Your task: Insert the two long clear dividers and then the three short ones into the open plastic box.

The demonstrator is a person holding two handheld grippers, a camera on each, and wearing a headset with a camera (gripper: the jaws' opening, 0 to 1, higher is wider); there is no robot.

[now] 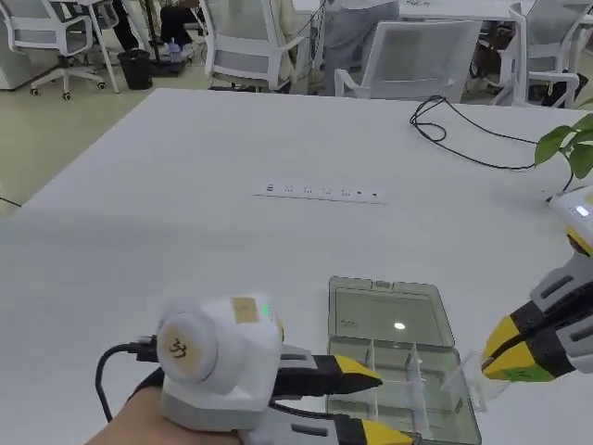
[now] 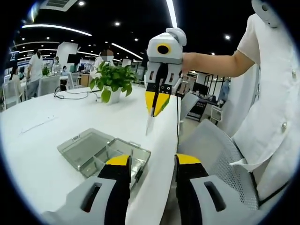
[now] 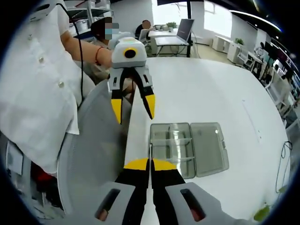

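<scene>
The clear plastic box (image 1: pixel 441 400) lies open at the table's near edge, its lid (image 1: pixel 389 315) folded back flat. Clear dividers stand in its tray (image 3: pixel 169 146). My right gripper (image 1: pixel 485 363) hovers just right of the box, shut on a thin clear divider (image 1: pixel 463 379); that divider (image 2: pixel 149 124) hangs down from the right gripper (image 2: pixel 153 108) above the table edge. My left gripper (image 1: pixel 382 405) is open over the tray's near left side, nothing between its jaws. The box (image 2: pixel 103 150) lies ahead of the left gripper (image 2: pixel 153 160). The left gripper (image 3: pixel 132 108) faces my right gripper (image 3: pixel 150 164).
A white power strip (image 1: pixel 320 193) lies mid-table. A black cable (image 1: pixel 454 130) and a green plant (image 1: pixel 570 144) are at the far right. Office chairs (image 1: pixel 408 56) stand beyond the table. A grey chair (image 2: pixel 220 159) is beside the near table edge.
</scene>
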